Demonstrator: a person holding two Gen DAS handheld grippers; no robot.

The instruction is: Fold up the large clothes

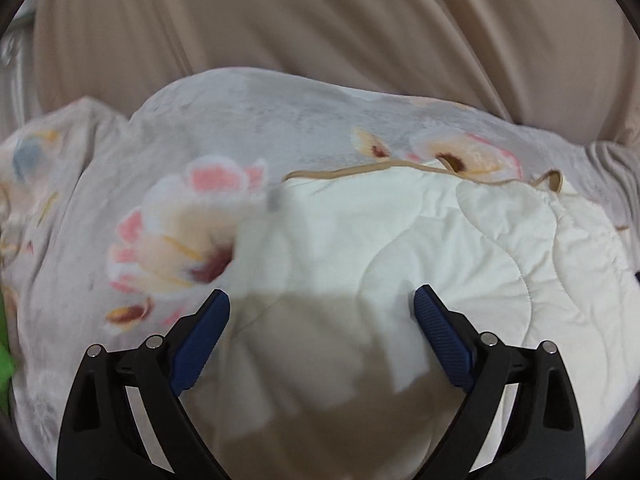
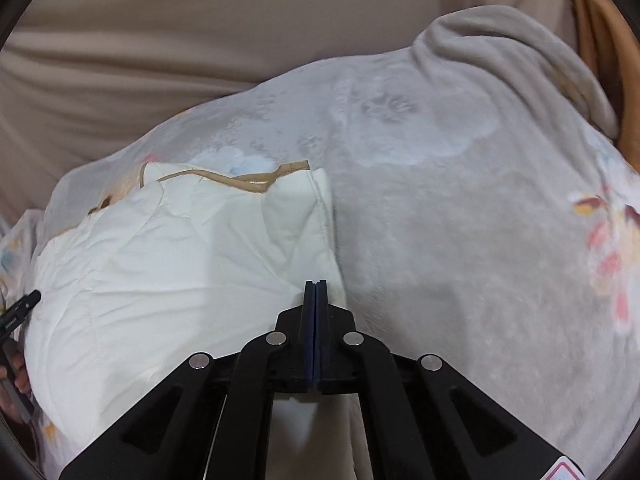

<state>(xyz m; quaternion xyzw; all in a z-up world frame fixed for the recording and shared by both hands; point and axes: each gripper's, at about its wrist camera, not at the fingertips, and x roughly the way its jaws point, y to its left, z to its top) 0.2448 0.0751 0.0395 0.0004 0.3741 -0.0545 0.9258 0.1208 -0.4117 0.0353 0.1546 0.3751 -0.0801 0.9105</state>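
Note:
A large quilt lies bunched on the bed, its grey fleece side printed with pink and cream flowers and its white quilted underside folded up on top. A tan trim runs along the white part's far edge. My left gripper hovers open over the white part, with nothing between its blue pads. In the right wrist view the white underside lies left and the grey fleece right. My right gripper is shut, pads pressed flat together at the white fold's right edge, with no cloth seen between them.
A beige bed sheet with long creases fills the far side beyond the quilt. Something green shows at the left edge. A black device part and a hand sit at the left edge of the right wrist view. An orange cloth is at the far right.

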